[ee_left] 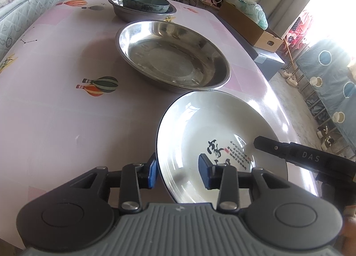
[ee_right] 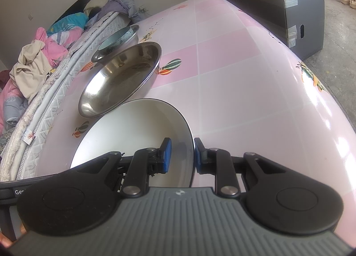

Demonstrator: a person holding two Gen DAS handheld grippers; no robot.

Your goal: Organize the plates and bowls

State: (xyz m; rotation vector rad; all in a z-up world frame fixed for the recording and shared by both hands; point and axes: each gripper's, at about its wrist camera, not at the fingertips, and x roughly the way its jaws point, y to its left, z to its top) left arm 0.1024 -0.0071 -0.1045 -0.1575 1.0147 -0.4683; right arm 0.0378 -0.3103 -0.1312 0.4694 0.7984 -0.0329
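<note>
We see a white ceramic plate (ee_left: 213, 145) with black calligraphy in its well lying near the edge of the table (ee_left: 55, 122), which is covered in a pink cloth printed with hot-air balloons. Our left gripper (ee_left: 179, 172) straddles the plate's near-left rim: one blue pad (ee_left: 153, 173) sits outside the rim, the other over the plate's well, and the jaws are spread with a clear gap on the inner side, so they are not pressing on it. Our right gripper (ee_right: 180, 156) sits across the opposite rim of the same plate (ee_right: 133, 136); its two blue pads stand close on either side of the rim, narrowly set, and appear to be pinching it. In the left wrist view the right gripper's black finger reaches in over the plate from the right. Just beyond the plate, almost touching its far rim, rests a large stainless steel basin (ee_left: 173, 56). Farther back stands a smaller steel basin (ee_left: 138, 11) with a teal patterned bowl (ee_left: 145, 2) sitting inside it.
</note>
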